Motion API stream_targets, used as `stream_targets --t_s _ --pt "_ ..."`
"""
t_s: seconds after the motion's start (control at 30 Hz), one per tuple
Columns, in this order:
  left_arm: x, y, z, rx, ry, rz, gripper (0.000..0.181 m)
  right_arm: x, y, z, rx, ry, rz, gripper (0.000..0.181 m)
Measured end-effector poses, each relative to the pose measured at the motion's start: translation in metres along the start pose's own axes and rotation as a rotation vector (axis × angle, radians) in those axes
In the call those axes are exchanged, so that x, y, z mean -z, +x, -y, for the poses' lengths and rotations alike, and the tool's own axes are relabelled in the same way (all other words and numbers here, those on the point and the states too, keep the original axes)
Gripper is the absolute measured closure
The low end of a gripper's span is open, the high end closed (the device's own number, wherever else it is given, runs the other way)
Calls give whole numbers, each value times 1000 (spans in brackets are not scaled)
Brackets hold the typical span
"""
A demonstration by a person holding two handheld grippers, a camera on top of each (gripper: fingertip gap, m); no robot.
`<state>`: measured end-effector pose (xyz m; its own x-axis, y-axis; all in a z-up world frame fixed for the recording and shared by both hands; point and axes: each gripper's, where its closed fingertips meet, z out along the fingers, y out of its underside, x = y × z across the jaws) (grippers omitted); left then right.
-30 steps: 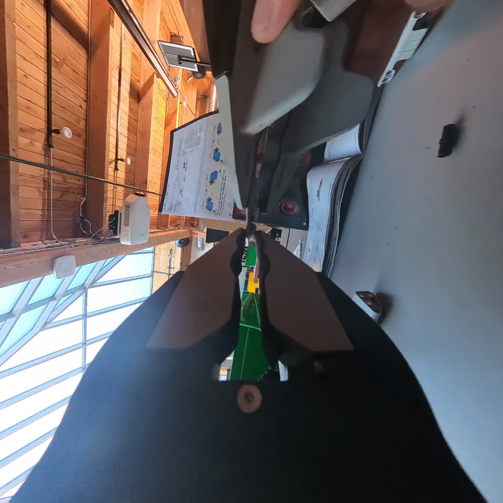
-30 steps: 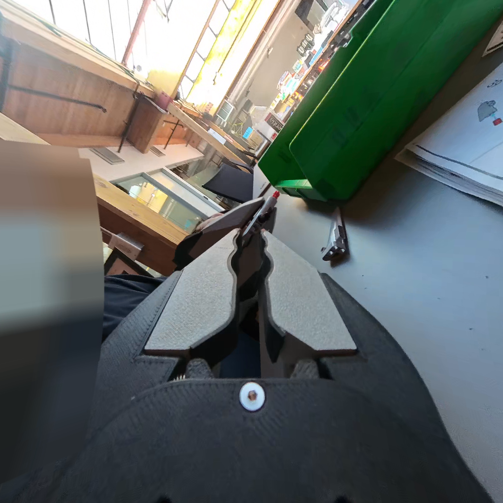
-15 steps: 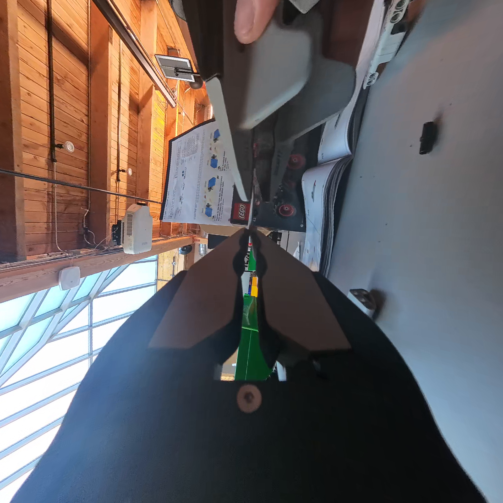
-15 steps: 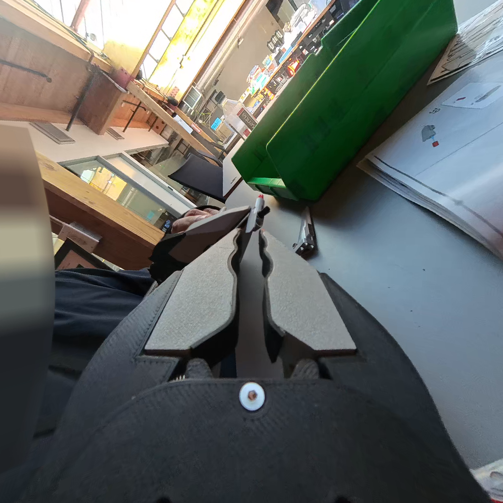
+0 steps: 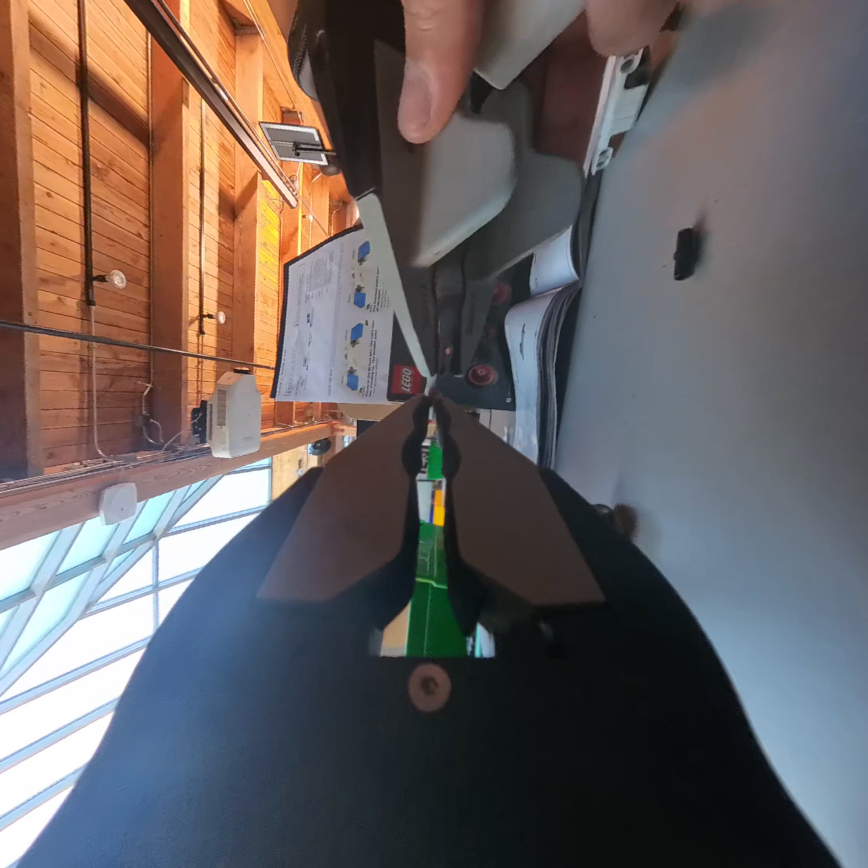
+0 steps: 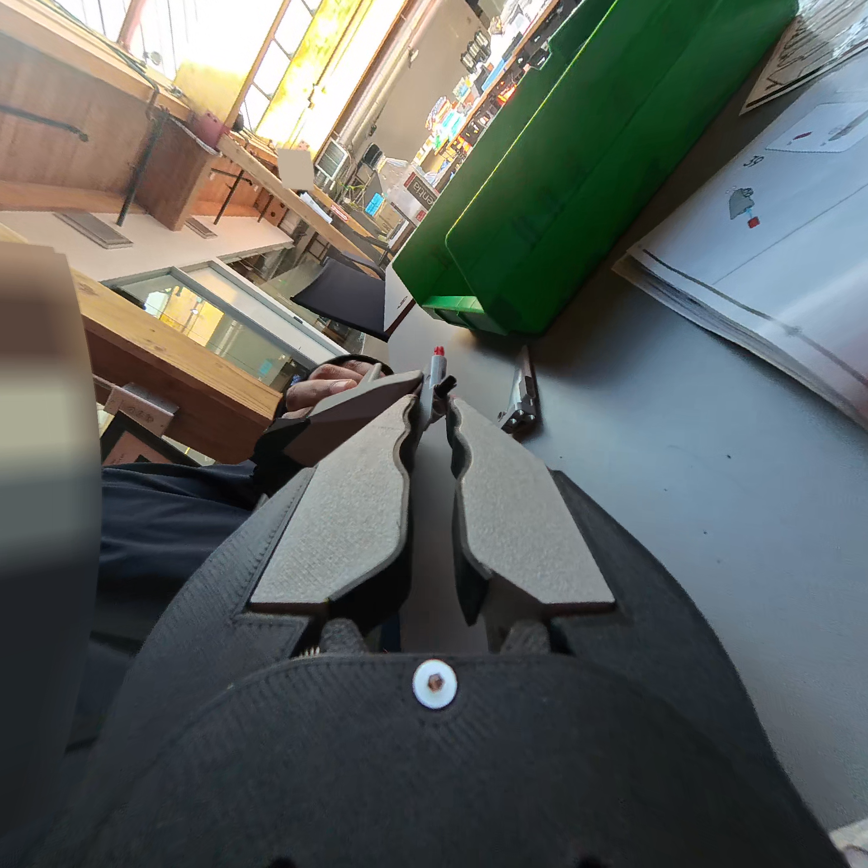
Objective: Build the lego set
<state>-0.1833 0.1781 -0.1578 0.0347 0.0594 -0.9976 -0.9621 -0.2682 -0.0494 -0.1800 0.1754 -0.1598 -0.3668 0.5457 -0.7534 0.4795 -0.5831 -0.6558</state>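
Note:
My left gripper [image 5: 430, 405] has brown fingers and is shut on a thin grey lego piece with a red tip [image 6: 437, 366], held above the grey table [image 6: 704, 469]. My right gripper [image 6: 432, 403] has grey fingers and meets it tip to tip. Its tips are closed to a narrow gap around a small black pin [image 6: 445, 385] that sticks out of the grey piece. In the left wrist view the right gripper [image 5: 430, 375] comes down from above, with a person's fingers [image 5: 432, 70] on it. In the right wrist view the left gripper's brown finger [image 6: 361, 404] shows with a hand behind it.
Green bins [image 6: 587, 188] stand at the back of the table. An open instruction booklet [image 6: 775, 225] lies to the right. A light grey lego part [image 6: 521, 404] lies near the bins. A small black piece [image 5: 685, 253] lies on the table. A printed sheet [image 5: 333, 324] stands behind. My two grippers' fingertips are within a few centimetres of each other.
Both grippers stay tip to tip and have shifted slightly together over the table. The grey piece and black pin now show more plainly at the right gripper's tips.

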Motion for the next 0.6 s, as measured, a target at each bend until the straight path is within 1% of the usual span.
stream_targets --t_s 0.03,0.13,0.17,0.23,0.3,0.33,0.4,0.5,0.57,0.6 --pt "1 2 1 25 13 -18 181 1 0 0 12 -3 -8 174" --pt "5 9 6 190 78 -136 181 5 2 -3 98 -35 -52 177" --pt "9 8 8 278 107 -186 179 7 1 -5 142 -53 -56 177" --pt "16 6 14 493 165 -335 173 10 -4 -10 235 -99 -57 177" --pt "18 3 15 671 185 -478 166 12 -5 -12 317 -134 -89 177" --pt "17 1 12 738 182 -514 160 13 -5 -13 348 -152 -104 177" --pt "16 4 9 829 185 -623 155 14 -9 -14 395 -171 -111 177" --pt "20 17 17 977 221 -850 160 14 -19 -18 442 -204 -71 177" --pt "23 17 26 1083 294 -954 164 13 -24 -26 466 -254 -39 177" --pt "26 15 30 1127 339 -1007 166 13 -21 -28 483 -269 -60 177"
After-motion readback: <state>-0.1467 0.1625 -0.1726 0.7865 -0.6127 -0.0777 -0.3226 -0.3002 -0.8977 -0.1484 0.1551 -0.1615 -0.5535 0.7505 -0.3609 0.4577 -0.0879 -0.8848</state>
